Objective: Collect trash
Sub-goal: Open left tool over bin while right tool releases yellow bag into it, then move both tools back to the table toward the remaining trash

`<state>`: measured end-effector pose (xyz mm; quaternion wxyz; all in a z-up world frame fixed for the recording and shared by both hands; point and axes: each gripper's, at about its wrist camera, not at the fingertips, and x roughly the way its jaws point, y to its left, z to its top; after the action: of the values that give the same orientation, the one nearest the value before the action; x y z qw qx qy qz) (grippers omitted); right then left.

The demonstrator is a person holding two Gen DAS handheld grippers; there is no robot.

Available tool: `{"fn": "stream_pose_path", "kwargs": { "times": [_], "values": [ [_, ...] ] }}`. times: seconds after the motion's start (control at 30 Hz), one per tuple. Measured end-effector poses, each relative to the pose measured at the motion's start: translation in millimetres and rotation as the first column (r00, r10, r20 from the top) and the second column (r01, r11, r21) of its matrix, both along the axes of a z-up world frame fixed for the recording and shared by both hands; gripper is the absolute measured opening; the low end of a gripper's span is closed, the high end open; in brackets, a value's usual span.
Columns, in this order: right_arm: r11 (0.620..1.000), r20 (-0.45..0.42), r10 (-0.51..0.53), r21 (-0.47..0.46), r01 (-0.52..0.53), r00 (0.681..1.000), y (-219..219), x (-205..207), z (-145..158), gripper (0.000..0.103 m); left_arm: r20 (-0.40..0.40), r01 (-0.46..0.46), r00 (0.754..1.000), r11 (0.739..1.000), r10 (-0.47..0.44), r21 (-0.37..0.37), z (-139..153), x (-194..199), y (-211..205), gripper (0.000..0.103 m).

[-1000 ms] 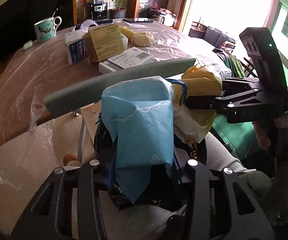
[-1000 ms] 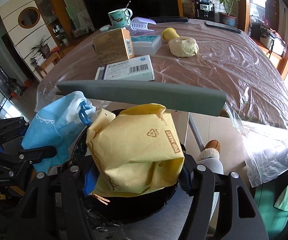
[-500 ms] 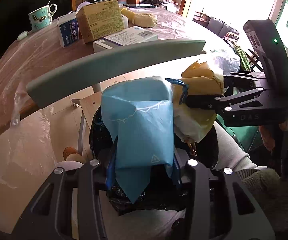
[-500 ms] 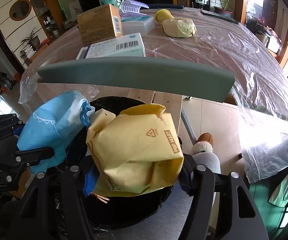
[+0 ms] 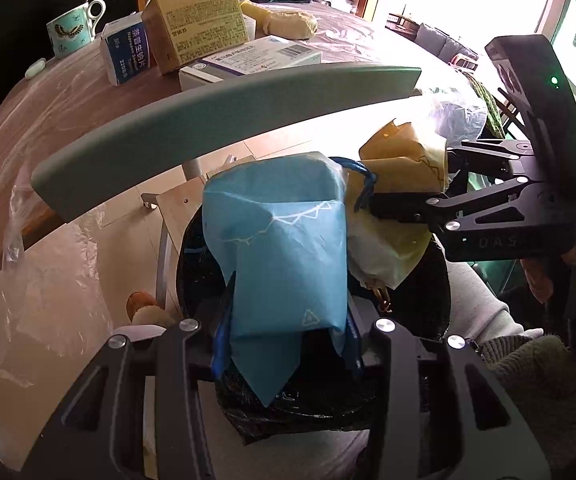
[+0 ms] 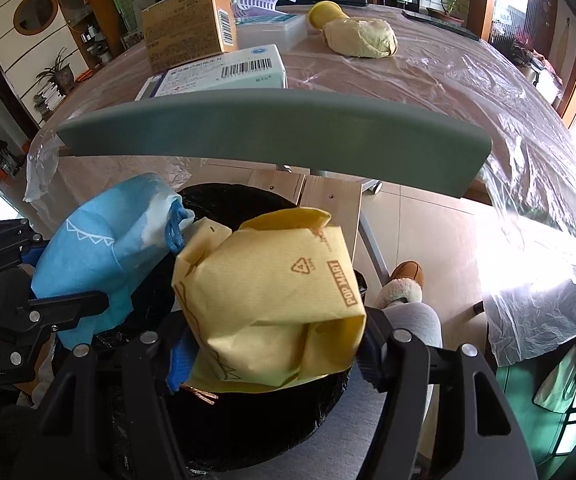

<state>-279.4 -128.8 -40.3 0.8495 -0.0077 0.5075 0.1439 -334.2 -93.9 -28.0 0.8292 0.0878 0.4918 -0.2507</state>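
Note:
My left gripper [image 5: 284, 344] is shut on a crumpled blue paper bag [image 5: 276, 248], which hangs over the mouth of a black-lined trash bin [image 5: 427, 304]. Beside it on the right, my right gripper [image 6: 272, 356] is shut on a yellow paper bag [image 6: 272, 300] printed POP MART, held over the same bin [image 6: 248, 432]. The right view also shows the blue bag [image 6: 100, 248] at left, and the left view shows the yellow bag [image 5: 399, 200] at right. The two bags nearly touch. Both grippers point steeply down.
A grey chair back [image 6: 272, 136] crosses just beyond the bin. Behind it, a plastic-covered table [image 6: 447, 80] carries cardboard boxes [image 5: 196, 20], a flat white box [image 6: 224, 72], a mug [image 5: 72, 28] and a yellow lump [image 6: 359, 38]. A person's slippered foot [image 6: 403, 284] stands by the bin.
Both grippers have sunk with their bags toward the bin. The chair back and table have risen in the views. Neither grip has changed.

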Motion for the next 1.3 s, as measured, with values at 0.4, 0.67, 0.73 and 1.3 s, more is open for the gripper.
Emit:
{"fn": "stream_pose_path", "kwargs": {
  "times": [0.4, 0.67, 0.73, 1.3],
  "values": [
    [1.000, -0.017, -0.005, -0.005, 0.005, 1.000, -1, 3, -6, 0.064, -0.016, 0.014, 1.000, 1.000, -0.014, 0.012, -4, 5, -4, 0.044],
    [1.000, -0.025, -0.005, -0.019, 0.005, 1.000, 5, 7, -10, 0.064, -0.027, 0.016, 1.000, 0.999, -0.015, 0.028, -9, 9, -7, 0.045],
    [1.000, -0.027, -0.005, -0.021, 0.004, 1.000, 7, 8, -11, 0.064, -0.030, 0.015, 0.999, 0.999, -0.014, 0.029, -11, 11, -7, 0.044],
    [0.999, 0.018, -0.030, -0.026, 0.031, 0.999, -3, 1, 6, 0.084, 0.016, -0.021, 1.000, 1.000, 0.021, 0.015, -3, 9, 5, 0.081]
  ]
}}
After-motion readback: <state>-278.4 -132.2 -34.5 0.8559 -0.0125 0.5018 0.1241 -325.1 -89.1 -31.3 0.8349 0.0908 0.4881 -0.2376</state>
